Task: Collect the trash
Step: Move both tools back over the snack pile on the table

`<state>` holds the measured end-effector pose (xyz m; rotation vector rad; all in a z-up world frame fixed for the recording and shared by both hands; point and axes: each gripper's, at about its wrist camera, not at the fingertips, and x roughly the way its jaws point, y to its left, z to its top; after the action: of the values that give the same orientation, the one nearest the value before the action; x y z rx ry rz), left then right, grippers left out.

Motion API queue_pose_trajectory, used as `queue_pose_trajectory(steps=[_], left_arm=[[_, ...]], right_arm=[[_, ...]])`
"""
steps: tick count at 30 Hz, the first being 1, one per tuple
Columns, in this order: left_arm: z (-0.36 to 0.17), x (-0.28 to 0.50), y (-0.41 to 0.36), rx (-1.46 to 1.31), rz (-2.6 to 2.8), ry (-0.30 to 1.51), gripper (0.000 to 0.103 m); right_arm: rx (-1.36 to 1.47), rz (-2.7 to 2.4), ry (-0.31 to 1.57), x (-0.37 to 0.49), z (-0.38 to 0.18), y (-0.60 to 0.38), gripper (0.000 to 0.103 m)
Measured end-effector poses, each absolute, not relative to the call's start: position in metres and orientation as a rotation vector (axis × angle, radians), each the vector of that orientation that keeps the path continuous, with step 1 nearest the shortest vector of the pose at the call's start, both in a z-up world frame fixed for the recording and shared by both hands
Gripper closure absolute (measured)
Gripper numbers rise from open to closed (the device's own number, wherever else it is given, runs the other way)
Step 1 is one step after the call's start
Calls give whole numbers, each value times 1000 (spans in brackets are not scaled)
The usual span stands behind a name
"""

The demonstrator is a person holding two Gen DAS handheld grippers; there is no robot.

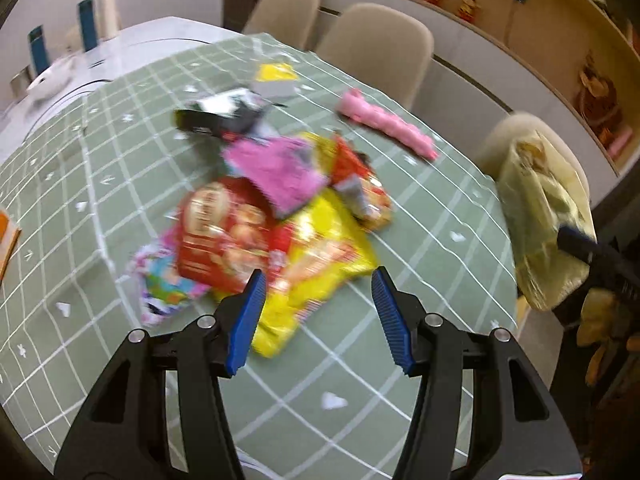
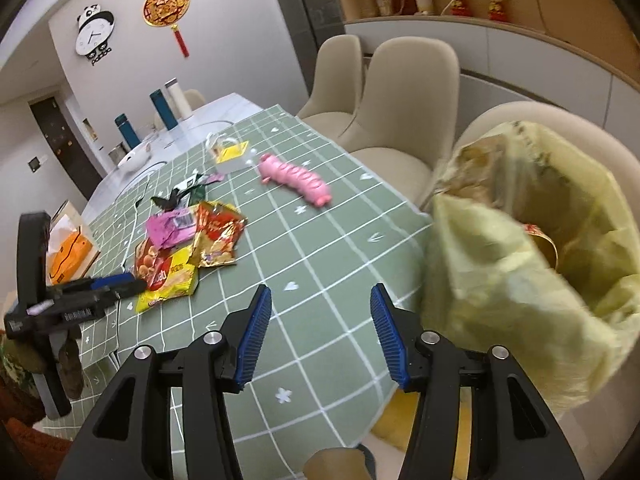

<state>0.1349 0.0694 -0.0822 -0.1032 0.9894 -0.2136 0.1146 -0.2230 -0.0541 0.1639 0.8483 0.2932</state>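
Yellow-green trash bag partly filled, most wrappers still heaped on the table.

Crinkled snack wrappers (image 1: pixel 256 224) lie in one loose pile on the green checked tablecloth (image 1: pixel 420 216), red, yellow and pink packets overlapping, with a black-and-white wrapper (image 1: pixel 216 116) just behind them. The left gripper (image 1: pixel 318 312) hangs over the near edge of the pile, jaws apart with nothing between them. The right gripper (image 2: pixel 318 328) is also spread and empty, beside the trash bag (image 2: pixel 500 264) that hangs open off the table's edge. Something red and gold (image 2: pixel 538 236) shows inside the bag, so some trash seems to be in already. A pink pig toy (image 2: pixel 296 180) and a small yellow-and-white box (image 2: pixel 232 156) sit farther back; whether they count as trash is unclear. By my reckoning, the bulk of the collecting remains.
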Motion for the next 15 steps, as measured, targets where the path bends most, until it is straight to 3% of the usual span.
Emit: queue_pose_trajectory(steps=[15], left_arm=[[-77,192,133,-276,-82,918,51]], right_arm=[[10,397,951,135,-87,-182,51]])
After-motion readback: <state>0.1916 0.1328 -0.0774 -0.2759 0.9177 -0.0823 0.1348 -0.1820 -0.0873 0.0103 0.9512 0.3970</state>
